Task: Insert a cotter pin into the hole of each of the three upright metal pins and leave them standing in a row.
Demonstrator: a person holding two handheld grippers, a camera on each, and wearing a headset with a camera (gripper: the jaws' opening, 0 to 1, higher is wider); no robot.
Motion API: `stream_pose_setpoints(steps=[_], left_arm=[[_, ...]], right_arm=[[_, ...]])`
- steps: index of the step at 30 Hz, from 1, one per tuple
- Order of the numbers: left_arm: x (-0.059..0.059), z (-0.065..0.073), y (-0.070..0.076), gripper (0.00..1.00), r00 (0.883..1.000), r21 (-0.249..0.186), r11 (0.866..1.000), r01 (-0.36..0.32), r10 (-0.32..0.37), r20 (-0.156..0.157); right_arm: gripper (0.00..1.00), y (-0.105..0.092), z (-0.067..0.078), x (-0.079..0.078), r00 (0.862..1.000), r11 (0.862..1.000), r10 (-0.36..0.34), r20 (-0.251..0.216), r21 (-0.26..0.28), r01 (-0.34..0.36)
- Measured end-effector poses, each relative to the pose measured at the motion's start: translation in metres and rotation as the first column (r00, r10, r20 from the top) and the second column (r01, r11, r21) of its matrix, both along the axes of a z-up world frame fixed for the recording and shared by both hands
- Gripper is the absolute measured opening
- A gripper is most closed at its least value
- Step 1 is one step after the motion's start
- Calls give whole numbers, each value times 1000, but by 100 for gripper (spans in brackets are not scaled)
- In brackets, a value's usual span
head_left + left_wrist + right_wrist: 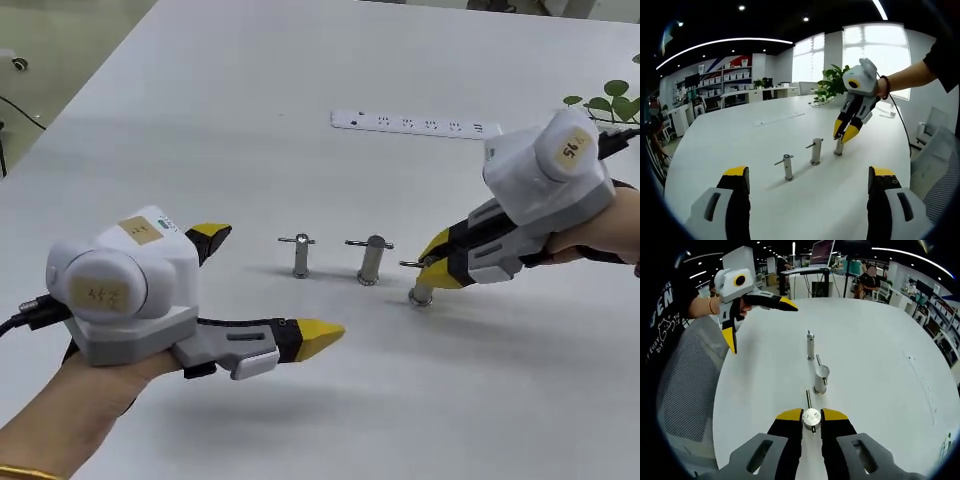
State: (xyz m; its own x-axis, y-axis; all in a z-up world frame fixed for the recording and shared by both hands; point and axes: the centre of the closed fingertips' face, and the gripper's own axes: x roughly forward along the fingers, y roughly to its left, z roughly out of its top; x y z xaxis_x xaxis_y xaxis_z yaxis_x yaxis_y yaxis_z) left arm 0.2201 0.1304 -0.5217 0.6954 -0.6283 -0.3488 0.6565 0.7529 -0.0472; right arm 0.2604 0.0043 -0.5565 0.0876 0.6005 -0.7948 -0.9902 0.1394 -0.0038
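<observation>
White table point(250, 150) carries three upright metal pins in a row across its middle, well in from every edge. The left pin point(300, 257) has a cotter pin point(298, 240) lying crosswise through its top. The middle pin point(371, 260), just beside it, has a second cotter pin point(368, 244) through its head in the same way. The right pin point(421, 294) stands slightly nearer the person's edge, its base on the table.

The right gripper point(812, 416) reaches in from the right edge, and its yellow-tipped jaws are closed on either side of the right pin's round head. A third cotter pin point(808, 399) sticks out sideways from this head, pointing along the row toward the middle pin.

The left gripper point(270, 283) hangs above the table on the left, well apart from the row. Its jaws are spread wide with nothing between them and point toward the pins.

A white power strip point(415, 124) lies flat toward the far edge, behind the row. Green leaves of a plant point(610, 100) show at the far right edge.
</observation>
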Motion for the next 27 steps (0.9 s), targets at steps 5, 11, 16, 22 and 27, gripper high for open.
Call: stream_pose_setpoints(steps=[5,11,16,22,27], left_arm=[[1,0,0,97,1000,-8,1000,-2,2,-1],[1,-2,1,97,1000,-11,1000,-4,4,-5],[1,-3,0,98,1000,-20,1000,-2,1,-12],[2,-2,1,99,1000,-26,1000,-7,7,-15],[3,-5,4,99,1000,-18,1000,-13,13,-19]], right_arm=[[8,-6,-1,6,1000,1000,2,4,-11,-2],[8,-9,-4,12,1000,1000,15,4,-26,-15],[8,-9,-5,17,1000,1000,15,3,-28,-15],[8,-13,-7,23,1000,999,16,6,-36,-16],[8,-16,-9,25,1000,999,16,2,-41,-16]])
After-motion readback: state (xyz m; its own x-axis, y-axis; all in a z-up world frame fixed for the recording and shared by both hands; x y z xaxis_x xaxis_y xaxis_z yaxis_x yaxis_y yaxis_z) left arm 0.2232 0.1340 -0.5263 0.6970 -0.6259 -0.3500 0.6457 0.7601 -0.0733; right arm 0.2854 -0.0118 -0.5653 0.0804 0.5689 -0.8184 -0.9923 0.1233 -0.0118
